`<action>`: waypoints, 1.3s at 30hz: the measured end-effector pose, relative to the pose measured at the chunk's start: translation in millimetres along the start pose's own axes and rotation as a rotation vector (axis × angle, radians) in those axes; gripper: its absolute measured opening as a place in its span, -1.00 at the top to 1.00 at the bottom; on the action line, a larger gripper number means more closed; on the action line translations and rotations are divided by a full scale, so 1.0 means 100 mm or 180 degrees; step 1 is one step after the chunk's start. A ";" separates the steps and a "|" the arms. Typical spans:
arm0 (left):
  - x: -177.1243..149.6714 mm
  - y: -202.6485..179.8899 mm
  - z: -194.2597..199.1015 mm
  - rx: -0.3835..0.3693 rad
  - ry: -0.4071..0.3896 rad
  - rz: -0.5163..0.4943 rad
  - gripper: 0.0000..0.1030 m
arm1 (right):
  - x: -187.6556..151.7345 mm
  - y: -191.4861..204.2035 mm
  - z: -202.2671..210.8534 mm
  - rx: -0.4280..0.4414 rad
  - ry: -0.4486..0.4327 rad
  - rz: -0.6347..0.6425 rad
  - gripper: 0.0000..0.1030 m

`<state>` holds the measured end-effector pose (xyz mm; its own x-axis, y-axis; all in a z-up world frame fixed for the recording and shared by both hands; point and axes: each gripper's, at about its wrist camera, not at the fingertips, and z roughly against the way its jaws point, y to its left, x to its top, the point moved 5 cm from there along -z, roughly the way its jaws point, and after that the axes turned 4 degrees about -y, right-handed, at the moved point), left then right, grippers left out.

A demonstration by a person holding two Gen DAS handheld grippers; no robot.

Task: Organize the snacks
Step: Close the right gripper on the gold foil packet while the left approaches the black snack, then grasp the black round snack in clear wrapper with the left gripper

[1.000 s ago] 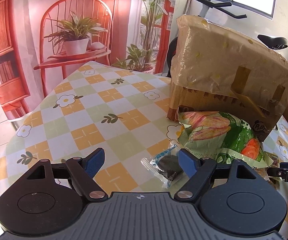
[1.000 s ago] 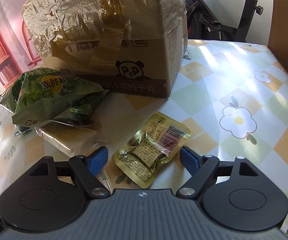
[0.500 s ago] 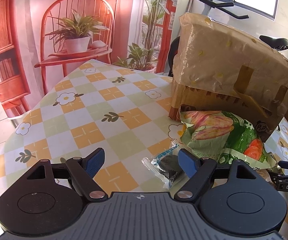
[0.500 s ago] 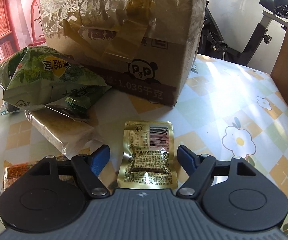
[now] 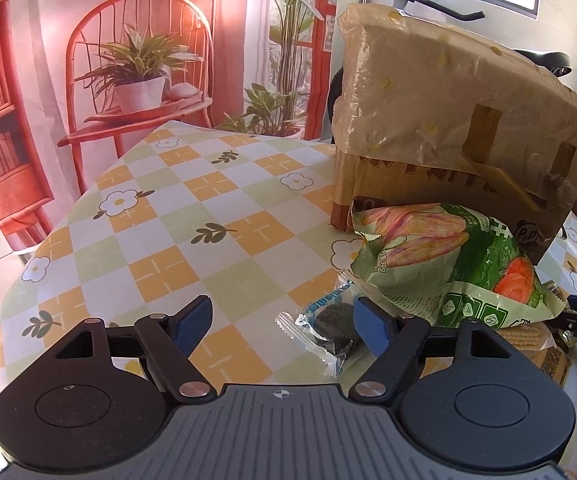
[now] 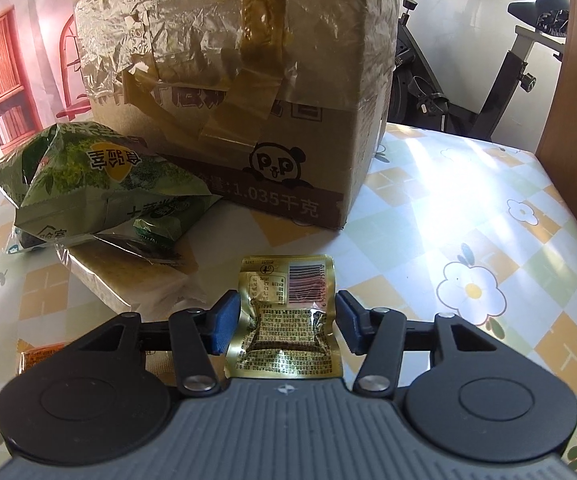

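**Gold packet between the right tongs, wafer wrapper by the left**

A flat gold snack packet [image 6: 286, 314] lies on the counter [image 6: 468, 216], barcode end away from the camera, between the fingers of the right tongs [image 6: 286, 322]. Their jaws have just been closing, and the blue pads now stand at the packet's two side edges, touching it or nearly so; a firm pinch cannot be told.

Left of it lies a clear-wrapped cracker pack [image 6: 124, 280], with a green crisp bag [image 6: 100, 188] resting on top. Behind both stands a taped cardboard box [image 6: 248, 92] with a panda print.

In the left view, the left tongs [image 5: 284, 322] stand wide and released. A small clear wrapper holding a dark wafer [image 5: 326, 326] lies just beside the right-hand pad, near the green bag [image 5: 448, 268].
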<state>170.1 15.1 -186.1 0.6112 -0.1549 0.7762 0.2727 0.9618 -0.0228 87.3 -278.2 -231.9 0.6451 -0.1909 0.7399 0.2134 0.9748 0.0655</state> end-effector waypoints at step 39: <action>-0.08 -0.20 -0.62 -0.0588 0.0413 -0.0543 -0.54 | 0.22 0.06 0.16 0.0122 -0.0253 -0.0114 -0.06</action>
<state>206.3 -17.1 -230.8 0.6317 -0.3501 0.6916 0.5033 0.8638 -0.0224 90.6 -274.8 -204.4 0.5769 -0.2173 0.7874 0.2059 0.9715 0.1173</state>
